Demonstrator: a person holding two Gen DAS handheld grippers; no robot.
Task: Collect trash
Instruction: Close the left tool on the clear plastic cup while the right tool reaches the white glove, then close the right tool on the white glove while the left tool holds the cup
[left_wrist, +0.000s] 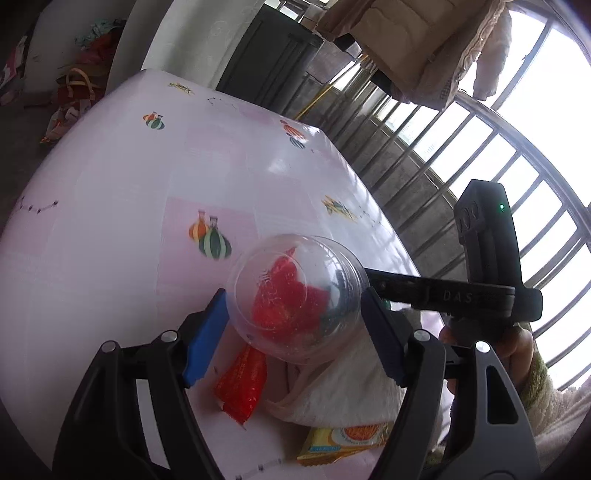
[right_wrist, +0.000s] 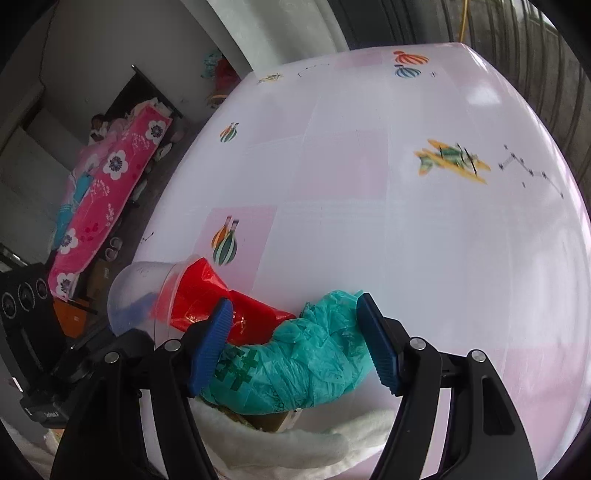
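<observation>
A clear plastic cup lies on its side between the blue pads of my left gripper, which is shut on it. Red wrapper fills the cup. In the right wrist view the same cup shows at the left with red wrapper sticking out of its mouth. My right gripper is shut on a crumpled teal plastic bag. Another red wrapper and a yellow packet lie on the table under the cup.
The table has a pink-white cloth with balloon prints. A white fleecy cloth lies at its near edge. Window bars stand beyond the right edge. A bed with a pink flowered blanket is on the left.
</observation>
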